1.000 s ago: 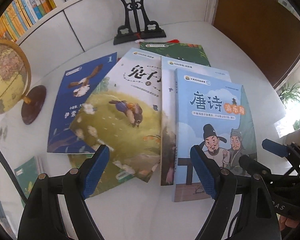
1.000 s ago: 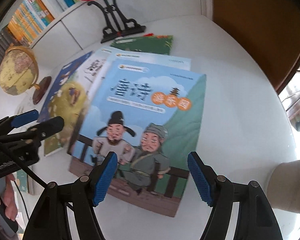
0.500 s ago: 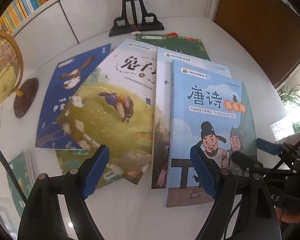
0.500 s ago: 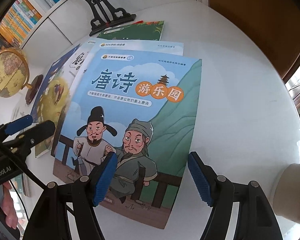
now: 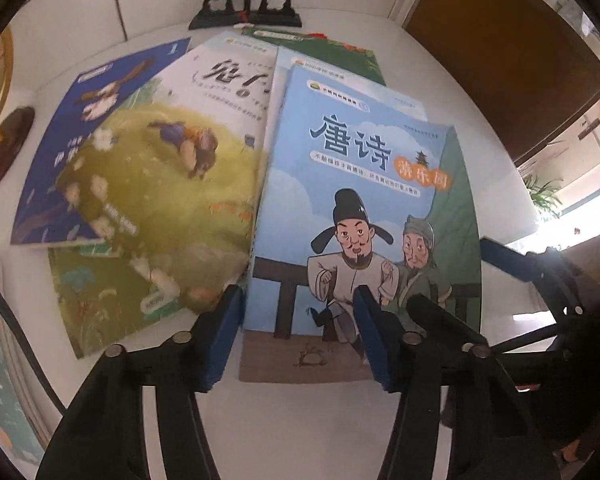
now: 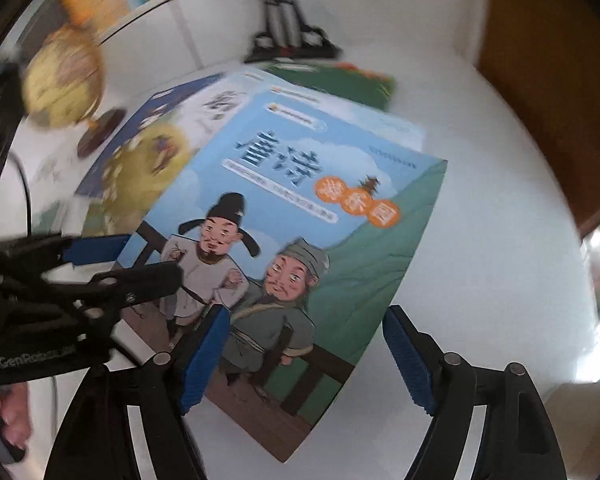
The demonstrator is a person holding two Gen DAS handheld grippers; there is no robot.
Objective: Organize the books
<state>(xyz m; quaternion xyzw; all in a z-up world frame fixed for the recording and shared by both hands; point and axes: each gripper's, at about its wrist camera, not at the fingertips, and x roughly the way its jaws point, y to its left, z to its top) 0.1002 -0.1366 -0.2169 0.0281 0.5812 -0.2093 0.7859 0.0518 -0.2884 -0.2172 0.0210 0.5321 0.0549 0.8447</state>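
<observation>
Left wrist view shows both tongs, left (image 5: 296, 332) and right (image 6: 304, 352), spread wide and holding nothing over the near edge of the blue poetry book (image 5: 360, 220) lying topmost on overlapping books on the white tabletop (image 5: 308, 432); pinching too deep might drag the book beneath along.

Both wrist views look down (close) on the poetry book (image 5: 360, 220).

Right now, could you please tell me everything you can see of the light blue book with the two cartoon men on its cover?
The light blue book is a thin, glossy paperback, closed and lying flat, cover up, on the white table. Its cover shows large Chinese characters, an orange title badge, a green hill and two robed men at a fence. It is topmost, overlapping another pale blue book. Both claws are open near its bottom edge.
</observation>
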